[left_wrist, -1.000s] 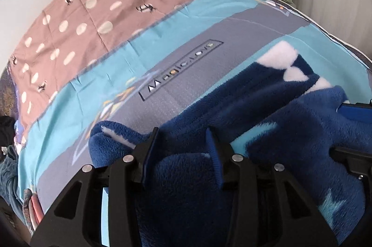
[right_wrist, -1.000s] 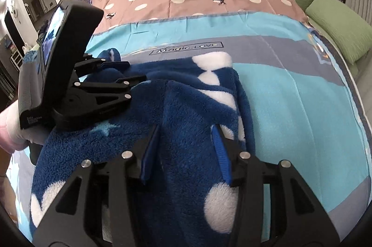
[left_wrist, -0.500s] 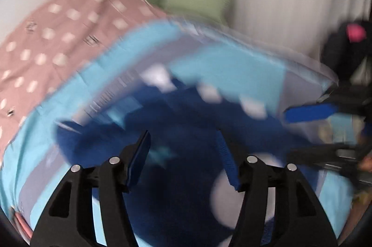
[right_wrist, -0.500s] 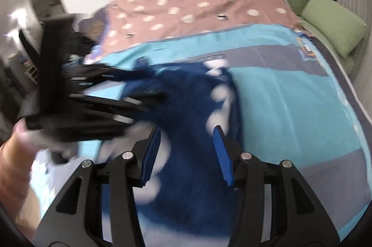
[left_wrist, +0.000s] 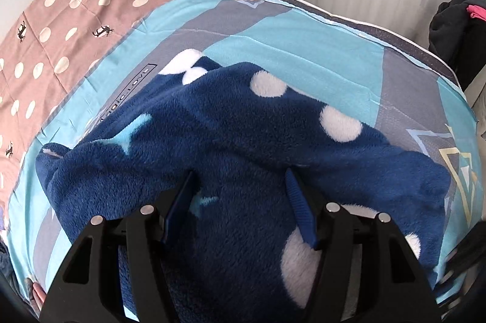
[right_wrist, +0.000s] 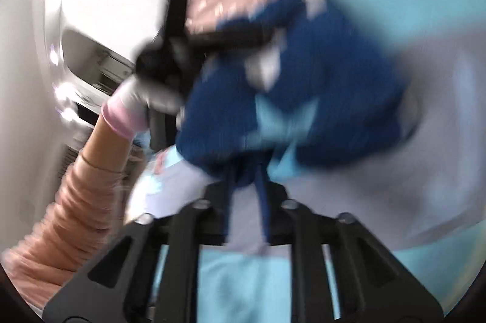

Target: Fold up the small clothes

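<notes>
Two grippers work a navy fleece garment (left_wrist: 243,140) with white dots, lying rumpled on the blue-and-grey sheet (left_wrist: 303,49) of the bed. The left gripper (left_wrist: 240,195) has just been opening; its jaws stand well apart over the fleece, the pads pressing on nothing. The right gripper (right_wrist: 246,171), in a blurred view, has just closed and pinches the garment's near edge.

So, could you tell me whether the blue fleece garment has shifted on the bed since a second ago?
Yes. In the left wrist view the blue fleece garment now spreads rightward across the bedsheet, covering more of its printed label.
</notes>
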Demonstrator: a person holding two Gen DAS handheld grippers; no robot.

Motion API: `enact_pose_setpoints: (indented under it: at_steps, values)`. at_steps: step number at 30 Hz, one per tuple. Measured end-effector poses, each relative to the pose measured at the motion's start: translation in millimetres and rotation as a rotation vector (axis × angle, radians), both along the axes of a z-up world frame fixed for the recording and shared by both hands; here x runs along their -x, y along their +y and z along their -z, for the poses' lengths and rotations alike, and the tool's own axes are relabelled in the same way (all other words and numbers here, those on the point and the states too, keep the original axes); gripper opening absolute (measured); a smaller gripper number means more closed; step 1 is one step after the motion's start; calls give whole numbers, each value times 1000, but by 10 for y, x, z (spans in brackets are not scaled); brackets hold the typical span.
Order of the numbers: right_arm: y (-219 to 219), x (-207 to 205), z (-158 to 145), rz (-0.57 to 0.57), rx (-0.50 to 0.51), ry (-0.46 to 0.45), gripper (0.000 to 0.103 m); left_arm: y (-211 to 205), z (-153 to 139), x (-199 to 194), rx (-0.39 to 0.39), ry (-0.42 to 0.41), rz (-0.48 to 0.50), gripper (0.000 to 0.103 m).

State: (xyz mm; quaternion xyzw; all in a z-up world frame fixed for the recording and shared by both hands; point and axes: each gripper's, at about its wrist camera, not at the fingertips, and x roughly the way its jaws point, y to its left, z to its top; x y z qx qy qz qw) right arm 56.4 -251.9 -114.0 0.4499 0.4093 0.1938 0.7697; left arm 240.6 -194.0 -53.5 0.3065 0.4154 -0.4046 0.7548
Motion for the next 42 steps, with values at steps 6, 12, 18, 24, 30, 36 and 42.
enact_pose_setpoints:
  at_steps: [6, 12, 18, 24, 30, 36, 42]
  values:
    - [64, -426, 237, 90, -217, -1, 8, -39, -31, 8, -32, -14, -5, 65]
    - [463, -514, 485, 32, -250, 107, 4, -115, 10, -9, -51, -27, -26, 71]
    - [348, -375, 406, -99, -261, 113, 8, -102, 1, -8, -37, -25, -32, 70]
    - [92, -25, -430, 21, 116, -133, 12, -79, 7, -16, -18, -21, -34, 70]
    - [-371, -328, -104, 207, 320, 11, 5, -5, 14, -7, 43, -15, -53, 70]
    - [-459, -277, -210, 221, 257, 51, 0, 131, -165, 128, 115, -79, -44, 65]
    - [-264, -212, -325, 198, 433, 26, 4, 523, -528, 455, 240, -138, -33, 46]
